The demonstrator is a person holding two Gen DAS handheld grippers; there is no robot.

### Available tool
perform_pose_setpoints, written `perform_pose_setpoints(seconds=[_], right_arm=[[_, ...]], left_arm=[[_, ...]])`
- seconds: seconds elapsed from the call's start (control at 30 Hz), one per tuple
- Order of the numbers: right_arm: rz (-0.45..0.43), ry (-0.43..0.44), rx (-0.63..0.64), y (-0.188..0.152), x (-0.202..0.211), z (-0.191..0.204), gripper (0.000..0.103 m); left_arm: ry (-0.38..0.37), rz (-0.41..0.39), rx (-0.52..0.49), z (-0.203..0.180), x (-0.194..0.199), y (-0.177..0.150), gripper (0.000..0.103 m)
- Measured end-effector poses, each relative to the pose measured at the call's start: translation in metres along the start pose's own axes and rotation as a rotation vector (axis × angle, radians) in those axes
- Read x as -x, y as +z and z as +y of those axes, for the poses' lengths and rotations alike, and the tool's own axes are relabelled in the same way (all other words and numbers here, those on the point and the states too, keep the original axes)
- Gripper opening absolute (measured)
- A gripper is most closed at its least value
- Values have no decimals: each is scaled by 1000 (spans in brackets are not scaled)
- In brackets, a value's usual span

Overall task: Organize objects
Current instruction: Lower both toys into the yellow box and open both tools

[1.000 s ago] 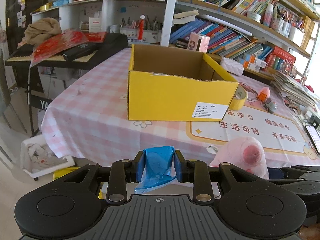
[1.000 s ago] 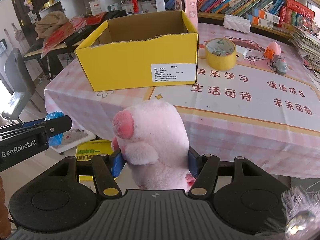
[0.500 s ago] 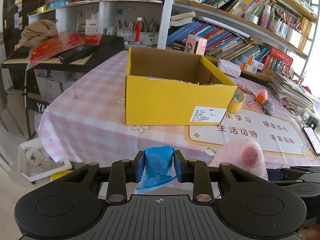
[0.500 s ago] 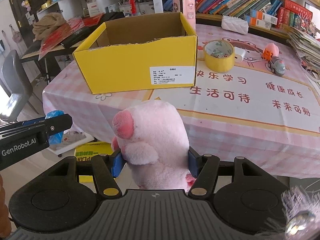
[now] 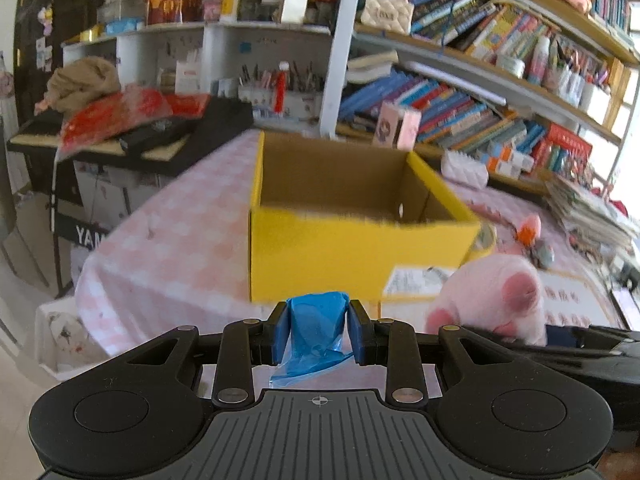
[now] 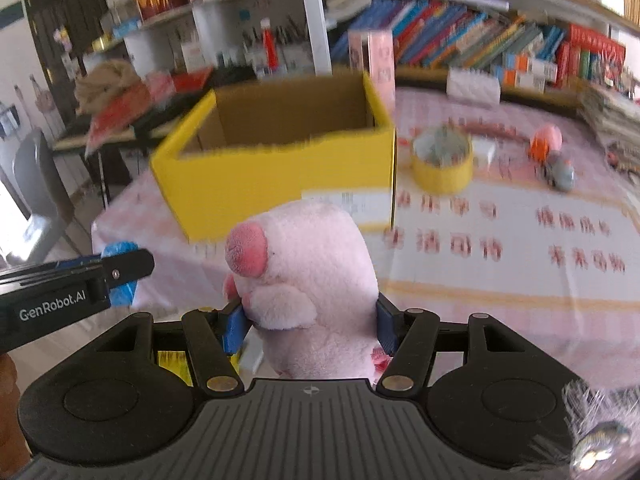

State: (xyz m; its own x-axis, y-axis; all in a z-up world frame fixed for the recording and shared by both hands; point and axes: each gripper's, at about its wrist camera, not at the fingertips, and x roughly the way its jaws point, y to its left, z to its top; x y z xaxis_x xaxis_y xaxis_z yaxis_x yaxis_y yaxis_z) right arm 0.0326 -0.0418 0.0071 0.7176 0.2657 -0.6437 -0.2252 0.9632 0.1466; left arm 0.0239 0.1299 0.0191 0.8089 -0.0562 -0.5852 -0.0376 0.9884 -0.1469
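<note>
An open yellow cardboard box (image 5: 352,256) stands on the pink checked table; it also shows in the right wrist view (image 6: 280,176). My left gripper (image 5: 318,334) is shut on a crumpled blue plastic bag (image 5: 316,336), held in front of the box's near wall, below its rim. My right gripper (image 6: 310,330) is shut on a pink plush pig (image 6: 308,280), held near the box's front right corner. The pig (image 5: 496,300) shows at the right of the left wrist view. The left gripper's side (image 6: 80,280) shows at the left of the right wrist view.
A roll of yellow tape (image 6: 442,164) and small toys (image 6: 548,152) lie on the table right of the box. Bookshelves (image 5: 460,100) stand behind. A keyboard stand with red bags (image 5: 120,120) is at the left. A grey chair (image 6: 36,184) stands off the table's left.
Both grippers have moved up and forward toward the box, still holding the blue bag and the pig. The box looks larger and nearer.
</note>
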Motion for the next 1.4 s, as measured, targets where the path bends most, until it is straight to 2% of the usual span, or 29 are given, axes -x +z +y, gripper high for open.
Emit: perform_pose_setpoints(seconds=[0.23, 0.37, 0.5, 0.73, 0.87, 1.1, 1.2, 1.4], right_arm=[[-162, 2, -3, 60, -6, -11, 59], [-221, 5, 28, 92, -20, -17, 59], [-237, 25, 64, 116, -43, -24, 59], [-196, 67, 126, 136, -82, -34, 59], [-99, 122, 196, 140, -113, -34, 59], [30, 146, 326, 130, -154, -28, 59], [42, 150, 399, 124, -163, -23, 59], [46, 201, 466, 126, -173, -24, 61]], left_arm=[[31, -102, -15, -11, -19, 42, 29], [52, -114, -14, -18, -41, 59, 29], [78, -109, -11, -26, -63, 71, 29], [130, -59, -7, -35, -99, 80, 29], [171, 2, -6, -36, -122, 79, 29], [242, 82, -46, -37, -148, 72, 29], [269, 119, -45, -34, -158, 71, 29], [302, 124, -70, -35, -166, 72, 26]])
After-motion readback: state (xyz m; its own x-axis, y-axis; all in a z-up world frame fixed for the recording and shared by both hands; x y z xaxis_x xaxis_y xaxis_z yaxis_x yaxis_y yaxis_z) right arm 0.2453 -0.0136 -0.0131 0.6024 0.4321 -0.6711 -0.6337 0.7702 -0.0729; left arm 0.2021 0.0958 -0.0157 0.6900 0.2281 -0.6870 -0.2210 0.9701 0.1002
